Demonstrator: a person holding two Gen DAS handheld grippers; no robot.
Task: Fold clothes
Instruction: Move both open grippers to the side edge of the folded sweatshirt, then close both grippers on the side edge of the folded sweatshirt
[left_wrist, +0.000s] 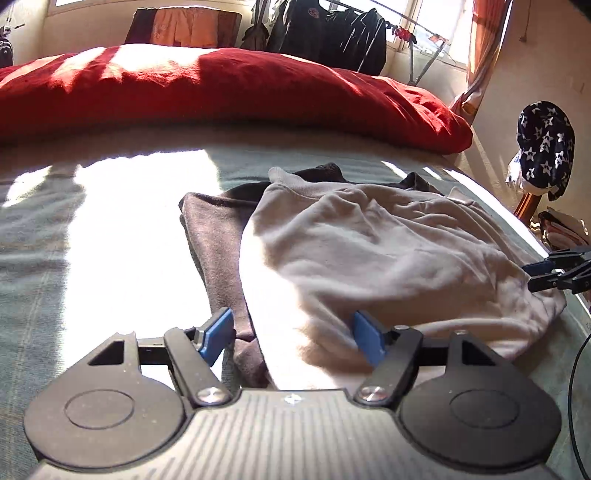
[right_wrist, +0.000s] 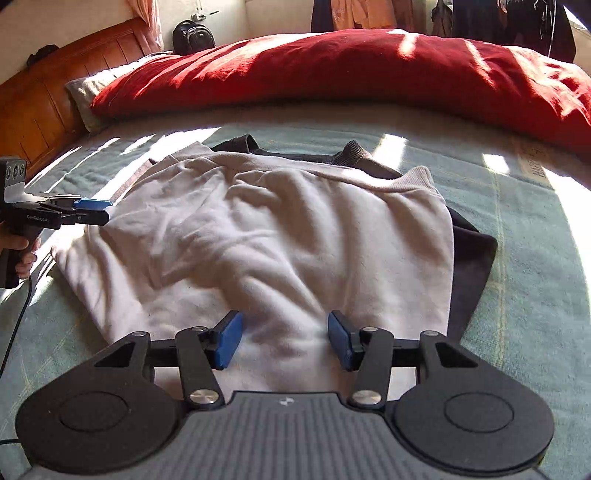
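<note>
In the right wrist view, at the left edge of the frame, the left claw (right_wrist: 105, 210) comes in side-on just beside the left edge of the pale top (right_wrist: 280, 236); from here its fingers look close together, but its own camera shows them well apart with no cloth between them. The pale top fills the middle of that frame, spread on the bed (right_wrist: 524, 295) in a rough, wrinkled rectangle, lying over a dark top (right_wrist: 476, 258) that shows along its right side and at the far edge. As a judgement, the pale top looks part folded, with its sides seemingly turned in, though the creases leave it unclear how many folds are made; the dark top beneath looks flat and would also want folding. At lower centre the right claw (right_wrist: 284, 338) stands wide apart, empty, right over the near hem of the pale top. In the left wrist view the left claw (left_wrist: 293, 339) straddles the near left corner where pale cloth meets dark (left_wrist: 218, 251), and the right claw (left_wrist: 543, 275) shows at the right edge. A red quilt (right_wrist: 332, 70) lies across the far side of the bed.
</note>
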